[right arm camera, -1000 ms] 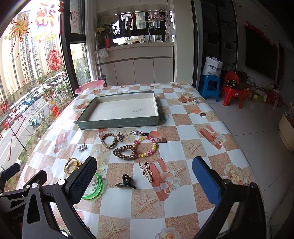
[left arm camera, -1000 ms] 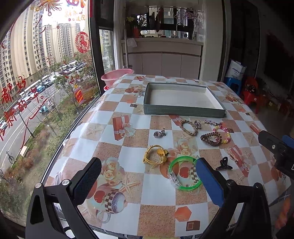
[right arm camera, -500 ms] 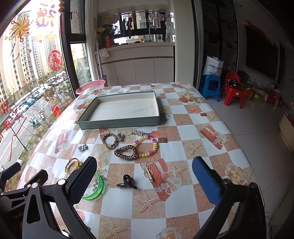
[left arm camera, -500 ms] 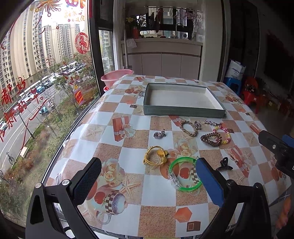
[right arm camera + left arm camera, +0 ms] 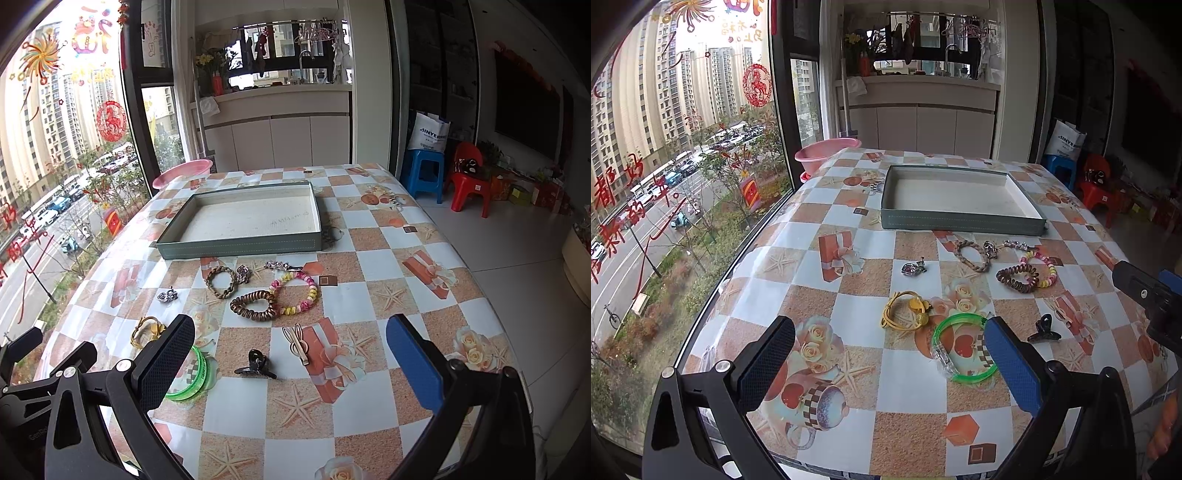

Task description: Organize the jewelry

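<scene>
A shallow grey-green tray (image 5: 960,221) (image 5: 240,247) lies empty at the far side of the checked tablecloth. In front of it lie a braided bracelet (image 5: 221,282), a brown coil hair tie (image 5: 254,305), a pink-yellow bead bracelet (image 5: 299,291), a silver charm (image 5: 913,267), a yellow cord piece (image 5: 905,315), a green bangle (image 5: 960,347), a black claw clip (image 5: 255,365) and a beige bow clip (image 5: 297,341). My left gripper (image 5: 886,363) hovers open near the table's front edge, just short of the green bangle. My right gripper (image 5: 291,363) is open too, above the black clip.
A pink basin (image 5: 827,153) sits at the table's far left corner by the window. The window runs along the left table edge. Blue (image 5: 424,173) and red (image 5: 469,177) stools stand on the floor to the right. White cabinets stand behind the table.
Both grippers have barely shifted, with the view creeping slightly toward the table. Nothing was picked up and no item moved.
</scene>
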Motion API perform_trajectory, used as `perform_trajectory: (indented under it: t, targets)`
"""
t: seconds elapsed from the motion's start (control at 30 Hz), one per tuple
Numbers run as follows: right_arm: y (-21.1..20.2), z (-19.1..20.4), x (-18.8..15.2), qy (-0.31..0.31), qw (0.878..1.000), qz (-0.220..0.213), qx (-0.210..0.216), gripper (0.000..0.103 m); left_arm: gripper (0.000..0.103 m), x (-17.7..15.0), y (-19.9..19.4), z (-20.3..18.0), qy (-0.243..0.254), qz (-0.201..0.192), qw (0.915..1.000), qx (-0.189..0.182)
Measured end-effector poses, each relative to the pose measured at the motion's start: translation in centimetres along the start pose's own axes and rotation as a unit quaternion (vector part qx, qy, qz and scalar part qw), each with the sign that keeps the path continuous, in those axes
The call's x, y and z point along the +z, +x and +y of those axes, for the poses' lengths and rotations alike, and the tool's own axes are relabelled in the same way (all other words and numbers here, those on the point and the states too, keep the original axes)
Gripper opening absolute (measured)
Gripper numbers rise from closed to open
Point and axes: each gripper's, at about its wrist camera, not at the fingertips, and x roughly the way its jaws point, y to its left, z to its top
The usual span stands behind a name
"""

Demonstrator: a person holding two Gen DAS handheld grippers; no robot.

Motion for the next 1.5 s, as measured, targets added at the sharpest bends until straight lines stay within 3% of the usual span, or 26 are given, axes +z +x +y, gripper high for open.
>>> perform_trajectory:
  t: [1.5]
  targets:
    - [0.7,0.3,-1.0,0.004,1.0,0.01,0.003,0.103,0.103,-0.9,1.0,0.1,0.0,0.009,1.0,0.0]
